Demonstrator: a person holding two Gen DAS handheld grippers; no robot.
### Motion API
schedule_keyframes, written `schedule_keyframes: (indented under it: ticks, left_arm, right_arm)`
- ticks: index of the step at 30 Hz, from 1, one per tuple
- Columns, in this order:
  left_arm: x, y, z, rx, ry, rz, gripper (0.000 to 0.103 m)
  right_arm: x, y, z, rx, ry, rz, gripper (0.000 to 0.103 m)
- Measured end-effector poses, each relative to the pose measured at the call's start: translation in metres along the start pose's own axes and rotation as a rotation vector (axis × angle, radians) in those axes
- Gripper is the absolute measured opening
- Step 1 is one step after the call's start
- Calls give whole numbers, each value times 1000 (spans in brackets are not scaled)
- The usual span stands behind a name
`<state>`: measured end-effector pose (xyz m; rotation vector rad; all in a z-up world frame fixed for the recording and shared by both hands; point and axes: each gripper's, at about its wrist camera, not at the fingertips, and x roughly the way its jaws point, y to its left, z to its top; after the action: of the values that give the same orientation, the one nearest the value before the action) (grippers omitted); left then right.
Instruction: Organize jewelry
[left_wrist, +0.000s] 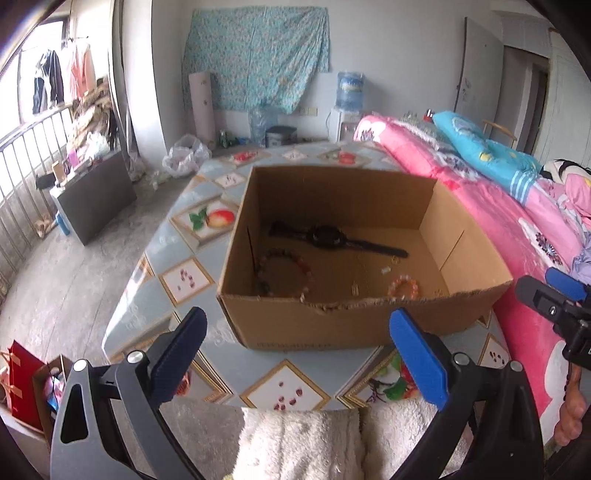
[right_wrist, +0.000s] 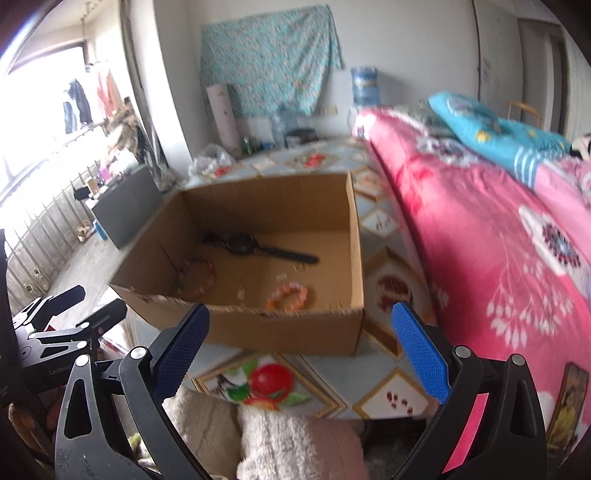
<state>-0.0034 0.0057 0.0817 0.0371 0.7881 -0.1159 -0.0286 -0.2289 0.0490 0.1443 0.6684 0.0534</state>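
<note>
**Hovering over the box, both grippers empty**

Holding short of the cardboard box (left_wrist: 332, 258), which sits on the patterned table (left_wrist: 177, 236). Left to right on the box floor, clock read from its centre in the left wrist view:

- 8 o'clock: dark-toned bead bracelet (left_wrist: 284, 273), close to the left wall.
- 12 o'clock: black wristwatch (left_wrist: 328, 238), strap laid flat, running toward 3.
- 5 o'clock: orange-pink bead bracelet (left_wrist: 404, 288), near the front wall.
- Between them: a few small pale bits, too small to identify.

Count: bracelets two, watch one, box one.

Left gripper (left_wrist: 299, 354): jaws spread wide, nothing between them, set before the front wall. Right gripper (right_wrist: 301, 354): likewise wide and empty, at the box's front right corner.

Risks, as judged: the torn front rim could snag a finger on entry and drag the light box across the slick table. Beads may roll out of a pinch. Both grippers entering together could collide, being near each other. The right view is blurred, so fine placement is uncertain.
</note>
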Motion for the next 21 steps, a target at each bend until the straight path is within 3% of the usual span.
schedule_keyframes:
  ticks: [7,21]
  left_arm:
    - [33,-7,-11,-28,137,12,97]
    - [58,-11,-7,-13,209,14,97]
  right_arm:
    - [33,3,-15,19,140,18,95]
    - [63,22,-15,-15,219,-1,95]
